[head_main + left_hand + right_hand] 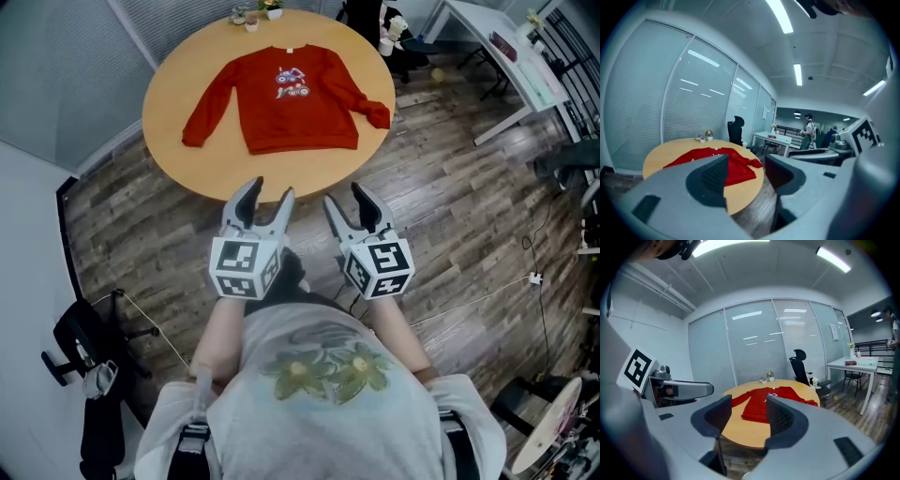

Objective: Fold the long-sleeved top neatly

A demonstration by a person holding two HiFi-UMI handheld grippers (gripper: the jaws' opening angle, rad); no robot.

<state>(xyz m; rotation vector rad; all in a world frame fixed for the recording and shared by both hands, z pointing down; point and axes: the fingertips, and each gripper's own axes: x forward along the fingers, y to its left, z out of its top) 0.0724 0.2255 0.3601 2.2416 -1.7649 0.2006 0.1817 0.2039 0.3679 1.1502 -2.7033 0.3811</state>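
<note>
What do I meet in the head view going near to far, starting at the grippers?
left gripper and right gripper side by side → round table → red top → potted plants

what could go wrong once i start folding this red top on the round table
The bent sleeve of the red top ends close to the table rim, so it could slide off when tugged. The small pots stand just beyond the collar, and a swung sleeve might knock them over.

Round wooden table [178,103], small potted plants [272,9] at its far edge, white desk [497,56], black office chair [801,364]
</note>
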